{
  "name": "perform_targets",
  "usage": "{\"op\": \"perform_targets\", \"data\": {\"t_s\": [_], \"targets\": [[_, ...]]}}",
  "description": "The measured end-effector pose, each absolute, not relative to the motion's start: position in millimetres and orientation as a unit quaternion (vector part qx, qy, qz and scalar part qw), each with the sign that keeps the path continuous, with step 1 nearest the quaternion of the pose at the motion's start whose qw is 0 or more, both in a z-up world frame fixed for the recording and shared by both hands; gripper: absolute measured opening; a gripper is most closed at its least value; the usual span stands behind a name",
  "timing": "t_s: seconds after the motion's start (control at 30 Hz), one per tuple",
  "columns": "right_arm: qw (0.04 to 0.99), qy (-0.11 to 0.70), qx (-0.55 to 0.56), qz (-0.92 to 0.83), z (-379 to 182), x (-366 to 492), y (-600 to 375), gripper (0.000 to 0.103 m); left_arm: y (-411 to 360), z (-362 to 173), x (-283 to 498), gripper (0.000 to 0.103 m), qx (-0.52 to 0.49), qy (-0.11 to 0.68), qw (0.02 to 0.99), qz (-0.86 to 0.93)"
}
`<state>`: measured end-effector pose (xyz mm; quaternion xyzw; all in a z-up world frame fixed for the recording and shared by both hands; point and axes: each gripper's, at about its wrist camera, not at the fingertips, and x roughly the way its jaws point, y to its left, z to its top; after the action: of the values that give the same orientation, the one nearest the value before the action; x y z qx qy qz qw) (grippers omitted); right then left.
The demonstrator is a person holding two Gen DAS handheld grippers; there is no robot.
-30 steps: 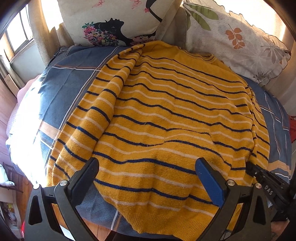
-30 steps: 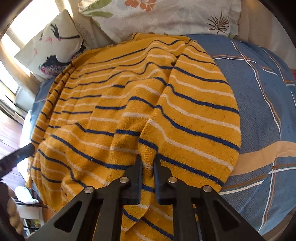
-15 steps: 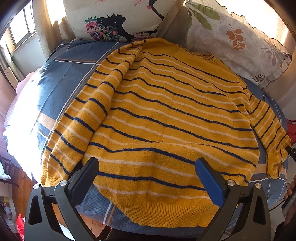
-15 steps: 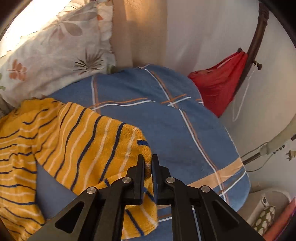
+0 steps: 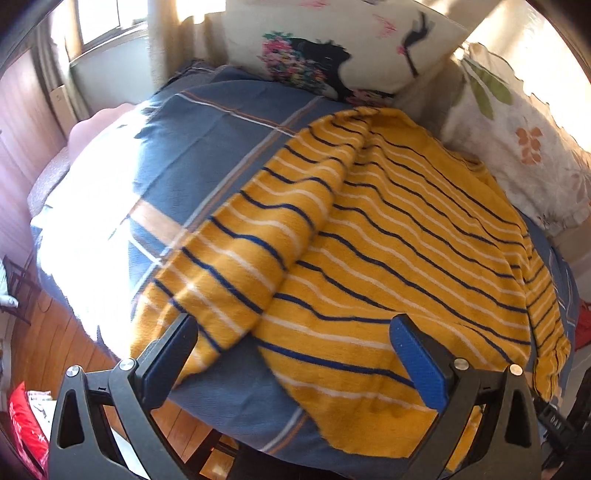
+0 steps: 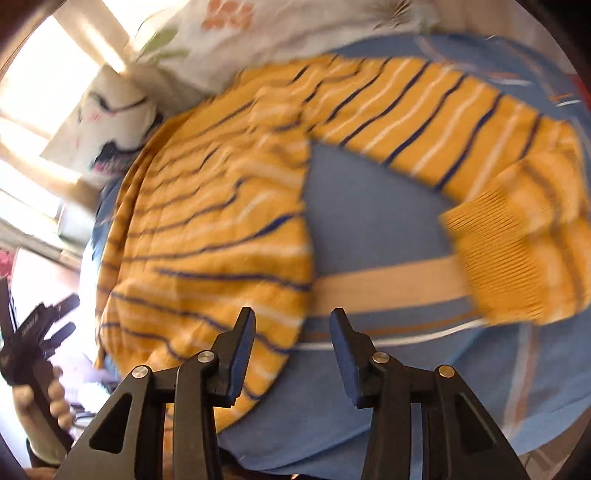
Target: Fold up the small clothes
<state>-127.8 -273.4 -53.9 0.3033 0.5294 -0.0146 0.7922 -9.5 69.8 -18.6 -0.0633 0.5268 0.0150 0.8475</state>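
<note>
A yellow sweater with navy and white stripes [image 5: 388, 236] lies spread on a blue plaid bed cover [image 5: 207, 155]. Its left sleeve [image 5: 236, 258] lies along the body toward my left gripper [image 5: 291, 354], which is open and empty just above the hem. In the right wrist view the sweater body [image 6: 207, 236] lies left and the right sleeve [image 6: 461, 122] stretches out to the right, its ribbed cuff [image 6: 495, 258] folded back. My right gripper [image 6: 291, 343] is open and empty over the hem's edge. This view is blurred.
Two floral pillows [image 5: 332, 40] [image 5: 517, 122] lean at the head of the bed. A window [image 5: 103, 18] and wood floor [image 5: 48, 347] lie to the left. The left gripper and the hand holding it [image 6: 33, 354] show at the right wrist view's left edge.
My right gripper let go of the right sleeve after pulling it out sideways, and now stands open. My left gripper swung left, still open.
</note>
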Motion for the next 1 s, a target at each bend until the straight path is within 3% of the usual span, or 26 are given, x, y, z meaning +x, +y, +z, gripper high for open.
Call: {"op": "perform_targets", "data": {"t_s": [0.17, 0.43, 0.47, 0.53, 0.57, 0.6, 0.63, 1.0], "targets": [[0.794, 0.546, 0.269, 0.006, -61.9, -123.2, -243.5, 0.045, 119.9, -20.2, 3.1, 0.103, -0.007, 0.508, 0.858, 0.073], [0.782, 0.545, 0.295, -0.068, -60.5, -142.7, -254.3, 0.046, 151.8, -78.3, 54.5, 0.101, 0.005, 0.562, 0.827, 0.004], [0.779, 0.544, 0.302, -0.08, -59.8, -143.4, -254.8, 0.046, 150.7, -82.6, 57.4, 0.097, -0.003, 0.571, 0.821, -0.019], [0.775, 0.545, 0.306, -0.095, -58.0, -143.3, -253.3, 0.046, 147.7, -89.7, 60.8, 0.06, -0.03, 0.588, 0.805, -0.069], [0.773, 0.546, 0.305, -0.105, -57.0, -142.0, -250.7, 0.046, 147.5, -88.6, 61.6, 0.054, -0.032, 0.585, 0.807, -0.073], [0.772, 0.546, 0.304, -0.113, -56.3, -140.1, -248.4, 0.046, 147.8, -87.0, 62.8, 0.019, -0.026, 0.584, 0.808, -0.076], [0.771, 0.546, 0.304, -0.121, -55.5, -138.0, -245.8, 0.046, 150.3, -86.6, 65.7, 0.008, -0.031, 0.591, 0.802, -0.084], [0.758, 0.537, 0.314, -0.197, -53.2, -121.7, -226.4, 0.046, 270.5, -26.0, 156.5, 0.005, -0.033, 0.508, 0.855, 0.097]]}}
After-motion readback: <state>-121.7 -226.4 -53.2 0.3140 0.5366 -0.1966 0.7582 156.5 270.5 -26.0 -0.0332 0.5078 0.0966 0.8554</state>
